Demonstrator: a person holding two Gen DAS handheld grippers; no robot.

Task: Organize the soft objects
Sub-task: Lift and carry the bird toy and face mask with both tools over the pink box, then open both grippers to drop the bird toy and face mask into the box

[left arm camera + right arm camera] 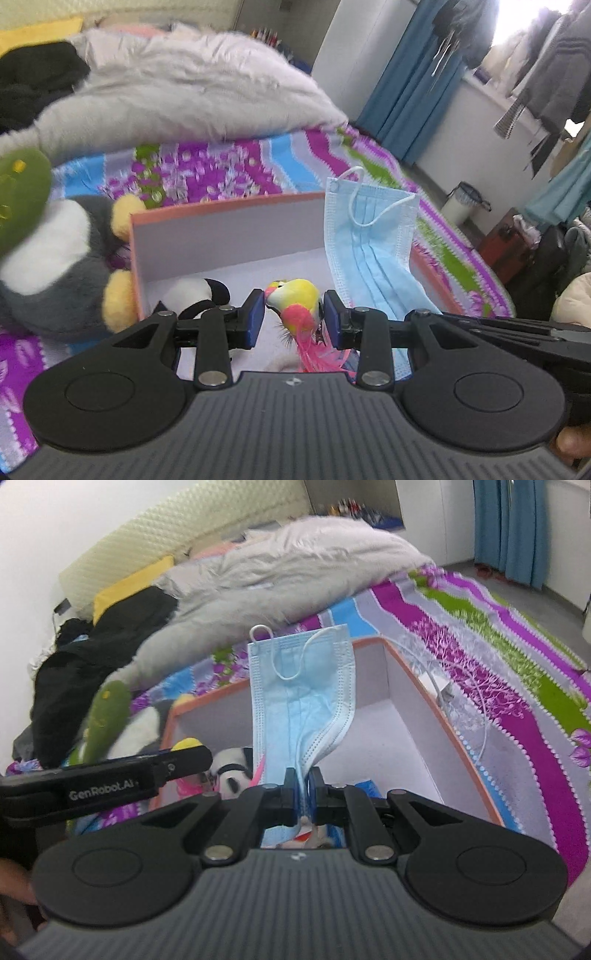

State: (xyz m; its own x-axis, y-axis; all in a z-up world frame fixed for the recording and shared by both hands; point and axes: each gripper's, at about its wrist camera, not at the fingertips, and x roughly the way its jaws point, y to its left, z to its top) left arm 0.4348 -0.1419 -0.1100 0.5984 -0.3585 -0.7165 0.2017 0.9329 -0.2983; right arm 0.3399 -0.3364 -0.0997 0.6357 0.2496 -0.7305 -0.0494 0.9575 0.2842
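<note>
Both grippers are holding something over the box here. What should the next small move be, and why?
Probably the left gripper opens to drop the yellow-and-pink bird toy: it already hangs over the box floor beside the panda plush. The right gripper grips the blue face mask, standing upright above the box, and could follow.

Only readable text: "GenRoboT.AI", white lettering on the side of the black left gripper [110,775], seen crossing the lower left of the right wrist view. Last few characters are soft, so the exact ending is uncertain. Small white logo mark on each gripper's ribbed grey body, too small to read. No legible print on the face mask [299,701], the box [406,672] or the bedspread [517,672].
</note>
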